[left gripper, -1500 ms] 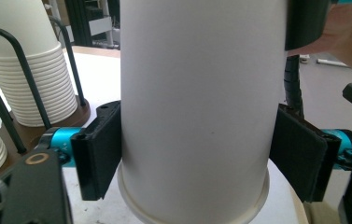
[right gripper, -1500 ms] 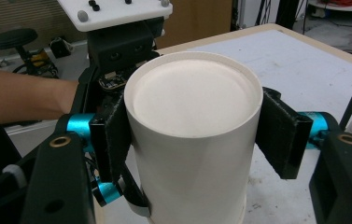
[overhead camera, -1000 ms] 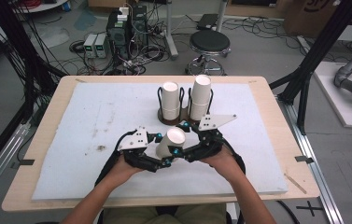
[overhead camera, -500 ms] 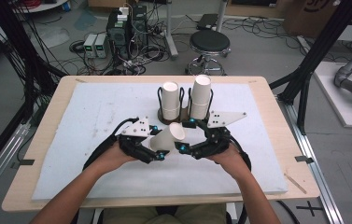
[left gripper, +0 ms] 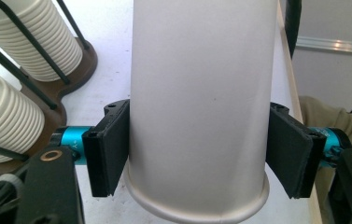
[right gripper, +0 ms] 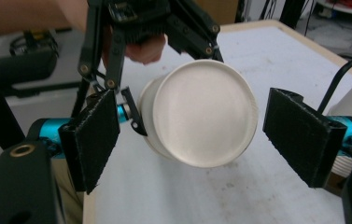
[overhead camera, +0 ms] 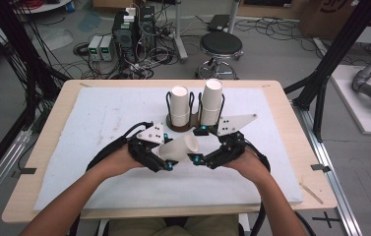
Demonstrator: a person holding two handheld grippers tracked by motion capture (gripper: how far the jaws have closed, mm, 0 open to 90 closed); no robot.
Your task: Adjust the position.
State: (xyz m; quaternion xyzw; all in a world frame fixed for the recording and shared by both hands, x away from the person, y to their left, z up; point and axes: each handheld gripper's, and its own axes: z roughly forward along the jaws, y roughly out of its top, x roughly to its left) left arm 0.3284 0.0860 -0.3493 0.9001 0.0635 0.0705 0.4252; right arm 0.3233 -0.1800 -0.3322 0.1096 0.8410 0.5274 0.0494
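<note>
so there's a wooden desk [overhead camera: 55, 162] with a white mat [overhead camera: 99, 123] covering most of it. Behind it the floor's a mess of cables, with a black round stool [overhead camera: 221, 45] and some computer boxes [overhead camera: 134, 24] over to the stool's left

Cup [overhead camera: 180, 146] between both tongs, before the cup rack [overhead camera: 193, 105] (mid-table).

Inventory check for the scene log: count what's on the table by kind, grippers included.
Loose paper cup, held tilted by the left gripper: 1
Cup stacks in the holder, left stack and right stack: 2
Wire cup holder with brown base: 1
Grippers, with the right gripper open facing the cup's base: 2
White mat: 1
Total: 7
</note>
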